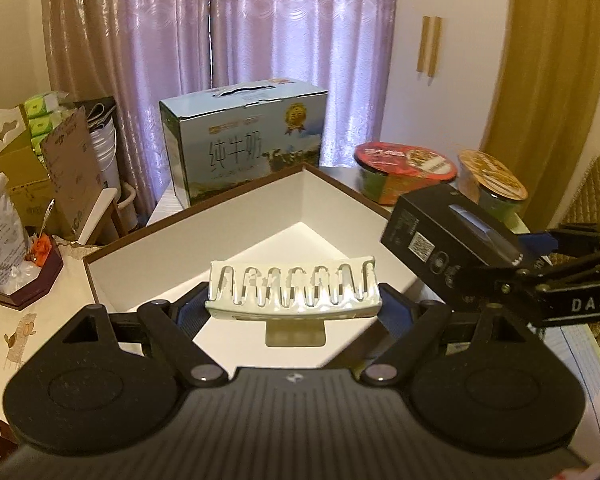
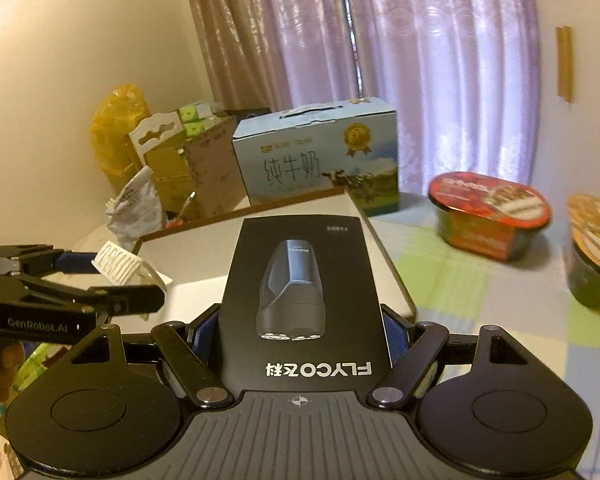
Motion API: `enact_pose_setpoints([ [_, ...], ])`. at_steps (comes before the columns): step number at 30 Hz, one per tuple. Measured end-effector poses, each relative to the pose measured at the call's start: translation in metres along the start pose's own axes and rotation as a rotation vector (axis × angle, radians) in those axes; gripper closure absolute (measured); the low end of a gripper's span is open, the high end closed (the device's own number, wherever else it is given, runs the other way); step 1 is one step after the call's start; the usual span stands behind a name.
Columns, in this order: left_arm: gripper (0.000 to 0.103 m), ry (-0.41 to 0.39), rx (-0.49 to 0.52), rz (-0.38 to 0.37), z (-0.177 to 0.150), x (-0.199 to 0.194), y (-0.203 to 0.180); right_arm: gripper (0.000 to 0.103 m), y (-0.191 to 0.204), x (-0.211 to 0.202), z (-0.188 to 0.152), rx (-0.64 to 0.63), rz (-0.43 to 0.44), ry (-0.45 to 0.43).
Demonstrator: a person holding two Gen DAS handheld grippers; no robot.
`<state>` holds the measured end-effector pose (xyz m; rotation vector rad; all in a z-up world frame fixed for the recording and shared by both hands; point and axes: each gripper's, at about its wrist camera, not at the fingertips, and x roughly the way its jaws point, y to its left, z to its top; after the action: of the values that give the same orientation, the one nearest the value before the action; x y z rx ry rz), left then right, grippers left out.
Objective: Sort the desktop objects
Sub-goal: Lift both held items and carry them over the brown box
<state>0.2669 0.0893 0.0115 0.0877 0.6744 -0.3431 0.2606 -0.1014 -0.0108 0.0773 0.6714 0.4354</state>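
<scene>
Closest in, the left hand-held gripper, matte black with ribbed grey housing and blue pads, clamps a glossy pearl-white hair claw clip across its length, the curved teeth interlocked and standing upward. The clip hangs above the open box, a shallow square tray with smooth white inner walls and a dark brown rim, whose corner points away from the gripper. Beyond the tray stands a pale blue cardboard milk carton with a cut-out handle. To the right of the left gripper, the right hand-held gripper holds a slim rectangular shaver box of matte black card by its long sides, a printed shaver on its top face. This box is raised over the tray's near right edge. Further right, on the checked cloth of the desk, sit two round instant noodle bowls, one red-lidded and one orange-lidded, both blurred.
</scene>
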Motion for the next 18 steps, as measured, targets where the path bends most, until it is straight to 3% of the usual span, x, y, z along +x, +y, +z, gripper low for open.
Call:
enact_pose_setpoints([
  [9, 0.019, 0.094, -0.057, 0.019, 0.011, 0.057, 0.031, 0.027, -0.001, 0.073, 0.031, -0.049, 0.034, 0.039],
  [18, 0.019, 0.268, -0.176, 0.088, -0.010, 0.106, 0.054, 0.027, -0.010, 0.139, 0.023, -0.080, -0.004, 0.157],
])
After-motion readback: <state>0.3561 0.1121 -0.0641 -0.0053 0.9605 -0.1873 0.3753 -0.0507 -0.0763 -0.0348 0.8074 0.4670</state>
